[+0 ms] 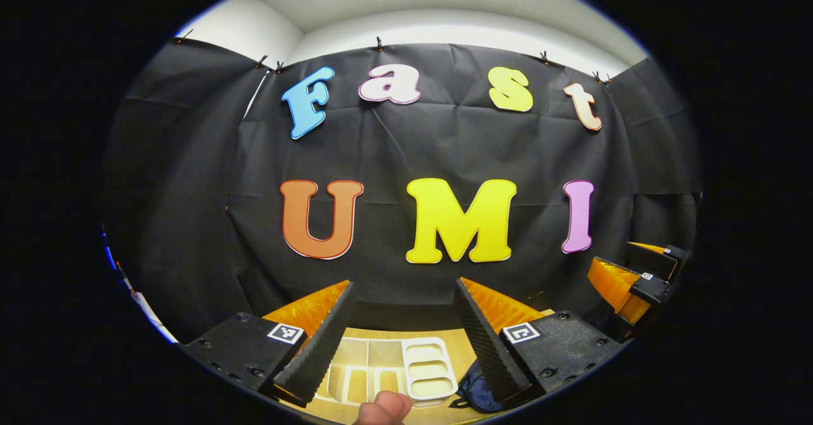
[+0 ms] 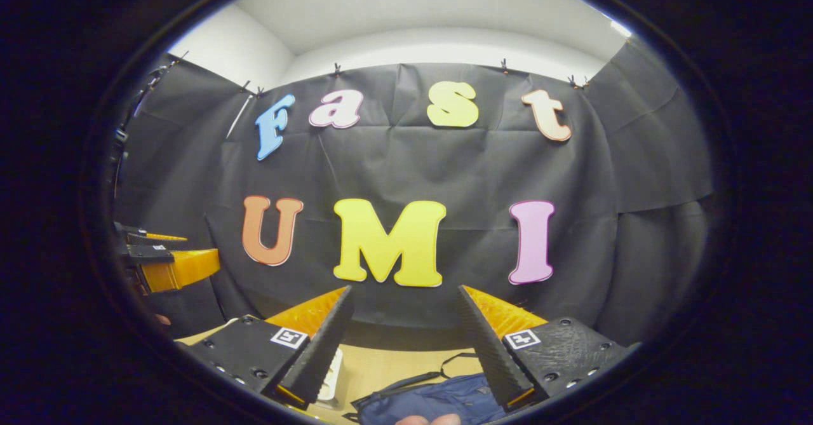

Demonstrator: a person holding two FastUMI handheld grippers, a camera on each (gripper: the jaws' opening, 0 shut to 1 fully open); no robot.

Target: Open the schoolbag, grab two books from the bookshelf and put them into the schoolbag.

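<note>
Facing the black cloth wall (image 1: 190, 177) of the booth, with a wooden table (image 2: 394, 358) lying low in both views. Resting on that table, a dark blue schoolbag (image 2: 438, 403), slumped and apparently not yet opened, its thin black strap (image 2: 444, 363) trailing toward the wall; peeking too at the bottom of the left gripper view, right of the shelf. Sitting just left of the bag, a white bookshelf (image 1: 387, 371) with several compartments, contents too small to make out, books not clearly visible. Hovering above the table, the left gripper (image 1: 403, 330) with fingers spread wide, holding nothing; likewise the right gripper (image 2: 403, 339), parted and empty, directly over the bag. Showing at the bottom edge, a fingertip (image 1: 383, 409) of the person holding the left tool. Judging by the slack folds: soft, light fabric, likely to bunch and slide on the smooth wood, so probably best pinched at the zipper pull or a flap edge while the other tool steadies the body; zipper itself not discernible. Carrying small square black-and-white markers (image 1: 285, 333) on the gripper bodies; no brand or readable label on bag or shelf.
</note>
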